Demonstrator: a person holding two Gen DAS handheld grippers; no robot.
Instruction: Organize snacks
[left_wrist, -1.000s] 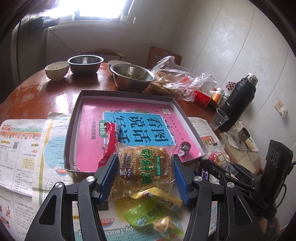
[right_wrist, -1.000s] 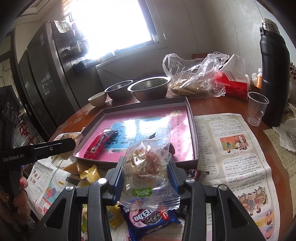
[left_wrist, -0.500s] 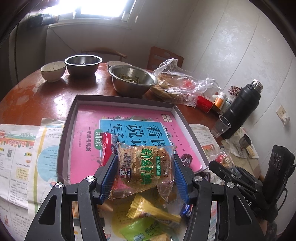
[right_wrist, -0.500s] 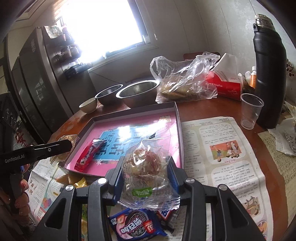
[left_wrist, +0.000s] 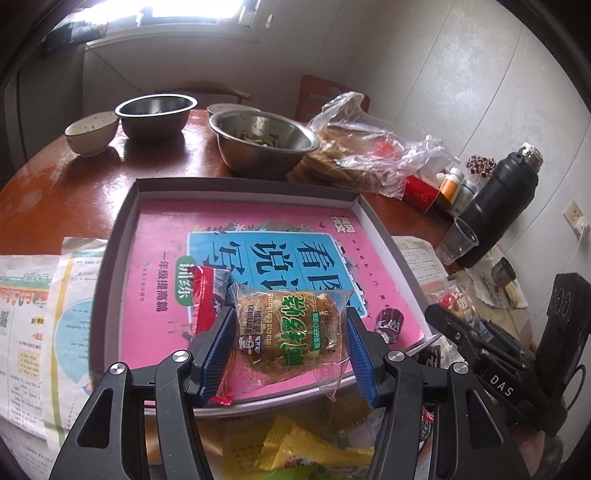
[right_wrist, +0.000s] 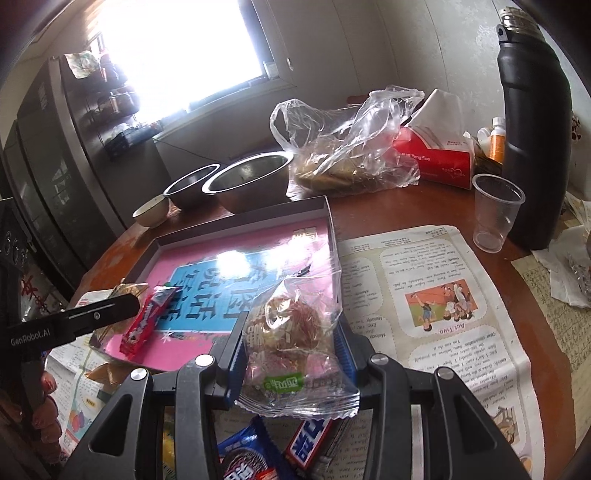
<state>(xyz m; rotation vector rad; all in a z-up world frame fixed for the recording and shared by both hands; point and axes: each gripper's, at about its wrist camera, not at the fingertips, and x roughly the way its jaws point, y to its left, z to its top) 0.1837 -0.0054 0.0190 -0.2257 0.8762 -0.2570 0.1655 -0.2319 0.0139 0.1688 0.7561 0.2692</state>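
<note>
Over a shallow pink-lined tray (left_wrist: 123, 229), the left tool (left_wrist: 290, 345) grips a green-labelled cake packet (left_wrist: 291, 338), while the right tool (right_wrist: 291, 354) clamps a clear-wrapped pastry (right_wrist: 291, 332) above the tray's near edge; a red snack bar (right_wrist: 147, 319) lies inside.

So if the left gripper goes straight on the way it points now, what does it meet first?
Probably the pink floor of the tray. The left gripper, shut on a snack packet, points down into it, beside the red wrapper. Depth is unclear.
</note>
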